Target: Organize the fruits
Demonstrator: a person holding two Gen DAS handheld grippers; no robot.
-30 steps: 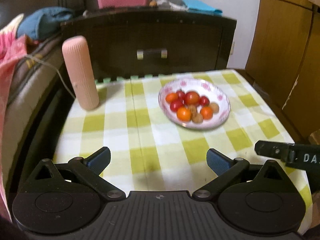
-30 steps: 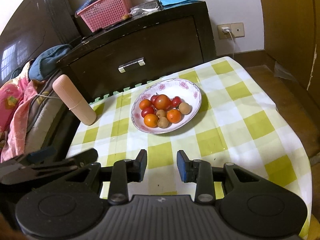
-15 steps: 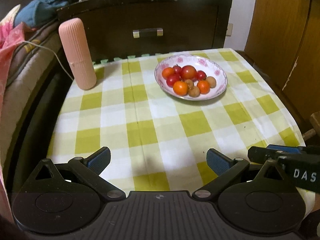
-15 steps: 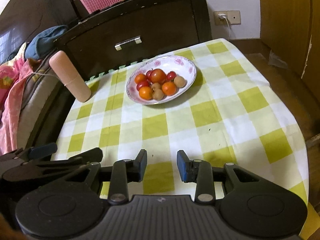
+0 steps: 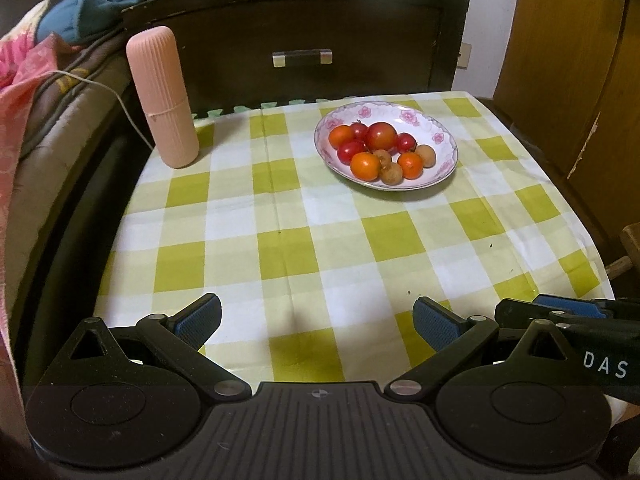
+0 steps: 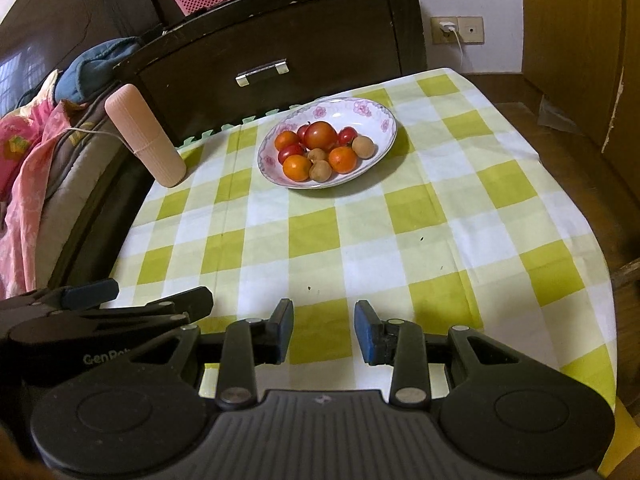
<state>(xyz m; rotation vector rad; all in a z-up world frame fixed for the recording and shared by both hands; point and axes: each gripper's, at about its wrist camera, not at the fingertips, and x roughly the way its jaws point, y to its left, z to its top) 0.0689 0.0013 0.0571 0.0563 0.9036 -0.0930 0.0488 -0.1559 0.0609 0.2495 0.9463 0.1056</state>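
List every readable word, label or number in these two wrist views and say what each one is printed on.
"DAS" – white letters on the black body of the right tool, cut off by the frame edge.
"GenRo" – pale letters on the black body of the left tool, the rest hidden behind the right tool's arm.
Nothing else carries legible text; the floral white bowl has only a pattern.

White letters "DAS" stand on the black body of the right gripper [image 5: 568,312], at the lower right edge of the left wrist view. "GenRo", cut off, stands in pale letters on the left gripper [image 6: 132,300], lower left of the right wrist view.
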